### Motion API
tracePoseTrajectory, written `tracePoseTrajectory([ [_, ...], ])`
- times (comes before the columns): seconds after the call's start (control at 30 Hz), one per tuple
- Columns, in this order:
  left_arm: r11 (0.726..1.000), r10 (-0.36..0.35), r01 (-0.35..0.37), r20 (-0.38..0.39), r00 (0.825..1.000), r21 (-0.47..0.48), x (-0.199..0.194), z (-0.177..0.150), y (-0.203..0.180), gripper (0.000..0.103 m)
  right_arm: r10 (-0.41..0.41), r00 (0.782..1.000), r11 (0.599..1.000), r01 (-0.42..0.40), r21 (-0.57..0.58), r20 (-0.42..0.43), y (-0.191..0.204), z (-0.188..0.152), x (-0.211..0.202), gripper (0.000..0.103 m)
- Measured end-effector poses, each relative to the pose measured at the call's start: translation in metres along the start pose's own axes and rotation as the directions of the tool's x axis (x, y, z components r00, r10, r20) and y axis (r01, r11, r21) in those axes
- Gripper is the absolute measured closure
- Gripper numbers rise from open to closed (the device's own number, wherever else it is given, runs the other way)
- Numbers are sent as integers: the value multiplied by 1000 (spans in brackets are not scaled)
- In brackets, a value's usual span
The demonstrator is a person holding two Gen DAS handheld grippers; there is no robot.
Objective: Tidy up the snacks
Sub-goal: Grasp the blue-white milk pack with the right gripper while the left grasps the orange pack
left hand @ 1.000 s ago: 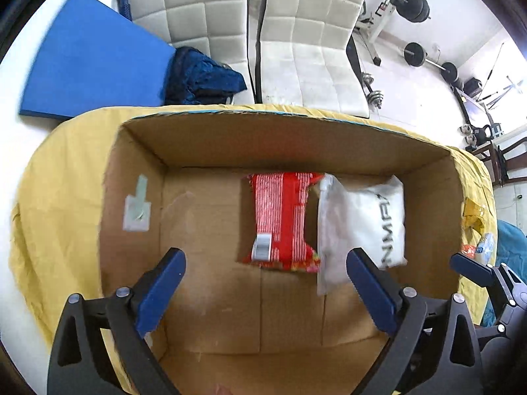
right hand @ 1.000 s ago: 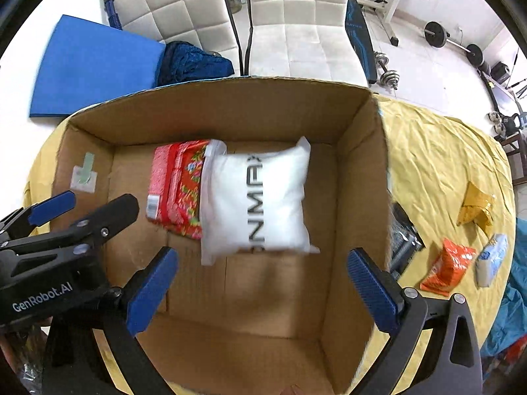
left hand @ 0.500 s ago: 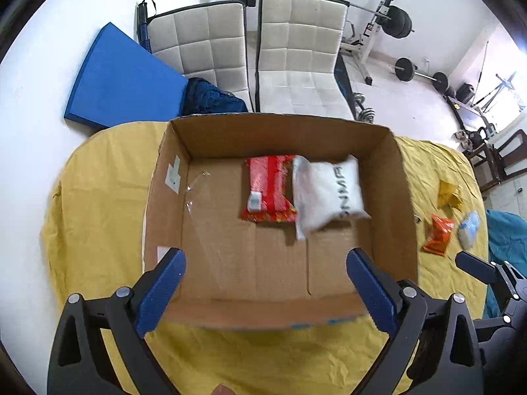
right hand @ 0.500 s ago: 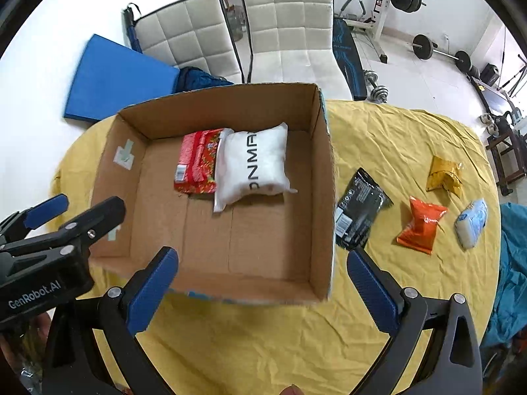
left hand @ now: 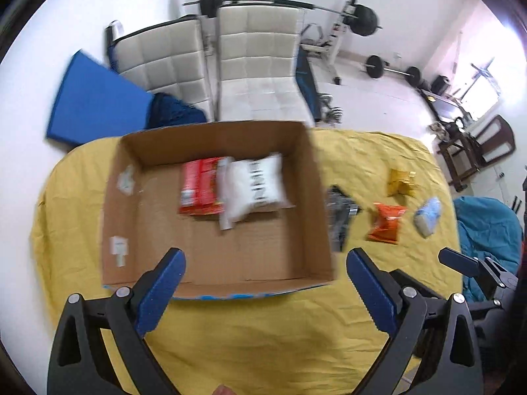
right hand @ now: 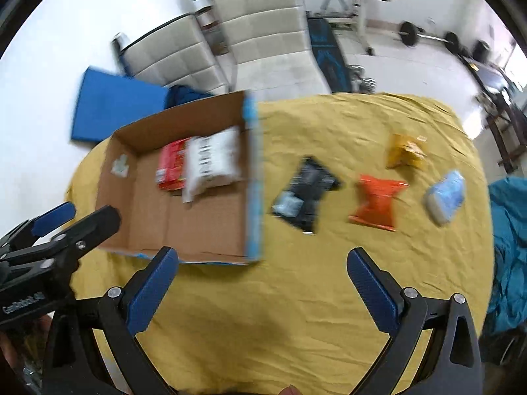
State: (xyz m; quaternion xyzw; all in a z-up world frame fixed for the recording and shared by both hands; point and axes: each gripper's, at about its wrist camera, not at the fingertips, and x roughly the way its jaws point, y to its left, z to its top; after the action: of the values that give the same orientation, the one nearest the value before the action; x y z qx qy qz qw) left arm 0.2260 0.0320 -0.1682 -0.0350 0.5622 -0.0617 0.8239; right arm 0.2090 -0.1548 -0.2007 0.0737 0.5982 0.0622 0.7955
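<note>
An open cardboard box (left hand: 210, 256) (right hand: 253, 184) stands on the yellow cloth. Inside it lie a red snack pack (left hand: 199, 186) (right hand: 171, 164) and a white pouch (left hand: 253, 186) (right hand: 212, 163), side by side. On the cloth right of the box lie a black pack (right hand: 304, 189) (left hand: 341, 210), an orange pack (right hand: 377, 202) (left hand: 385, 222), a yellow pack (right hand: 406, 151) (left hand: 400, 181) and a pale blue pack (right hand: 446, 196) (left hand: 428, 214). My left gripper (left hand: 265, 260) is open above the box's near wall. My right gripper (right hand: 263, 260) is open and empty over the cloth, near the box's right front corner.
The yellow-covered table (right hand: 329, 296) is rounded, with its edges at left and far side. Two white chairs (left hand: 230, 65) and a blue mat (left hand: 95, 102) stand behind it. Weights (left hand: 362, 19) and a teal cloth (left hand: 484, 223) lie to the right.
Both grippers have pulled back and up out of the box and swung right. The box looks smaller, and the loose packs on the cloth have come into view.
</note>
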Motion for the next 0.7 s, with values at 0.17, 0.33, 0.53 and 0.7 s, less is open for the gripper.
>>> tracePoseTrajectory([
  [0.17,996,-59,61,-31,998,69,23,17,-78,3,-93,996,988,90,126,11,-106,10,-16,0],
  [0.33,986,-70,86,-112,991,143,78,30,-158,3,-158,987,951,160,263,-30,-216,23,-4,0],
  [0.53,980,-37,76,-209,977,182,146,37,-210,3,-119,987,900,152,409,-107,-312,42,41,0],
  [0.7,985,21,29,-284,959,171,204,41,-227,3,-6,990,835,81,544,-138,-363,56,94,0],
])
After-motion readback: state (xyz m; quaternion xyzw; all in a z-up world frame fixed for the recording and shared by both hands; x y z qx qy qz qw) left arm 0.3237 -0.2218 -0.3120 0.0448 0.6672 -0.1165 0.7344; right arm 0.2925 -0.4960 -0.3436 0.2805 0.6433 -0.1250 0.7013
